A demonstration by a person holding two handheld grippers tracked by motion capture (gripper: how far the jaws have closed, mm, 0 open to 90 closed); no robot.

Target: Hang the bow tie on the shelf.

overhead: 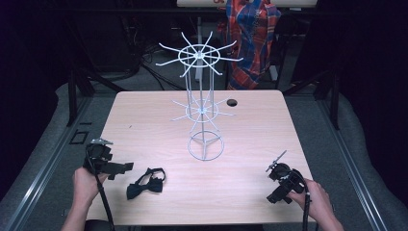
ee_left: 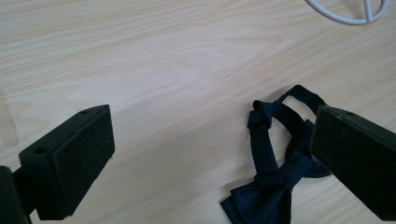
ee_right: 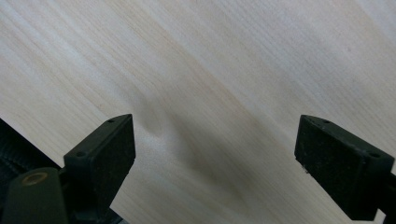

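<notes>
Light wood table (overhead: 144, 120) bearing a white two-tier wire display rack (overhead: 202, 108) at centre. Black bow tie (overhead: 146, 183) lying flat at 7 o'clock of the rack's ring base. Plaid garment (overhead: 251, 38) hanging beyond the table's far edge, at 1 o'clock.

Setting: lab-type recording space. Light wood tabletop (overhead: 144, 120) with a cable hole (overhead: 232, 102) sits on grey carpet between metal floor rails (overhead: 43, 168). Surround is dark; black frame legs (overhead: 72, 96) and loose cables (overhead: 159, 72) behind. Plaid cloth (overhead: 251, 38) hangs at rear. White wire display rack (overhead: 202, 103) stands mid-table.
</notes>
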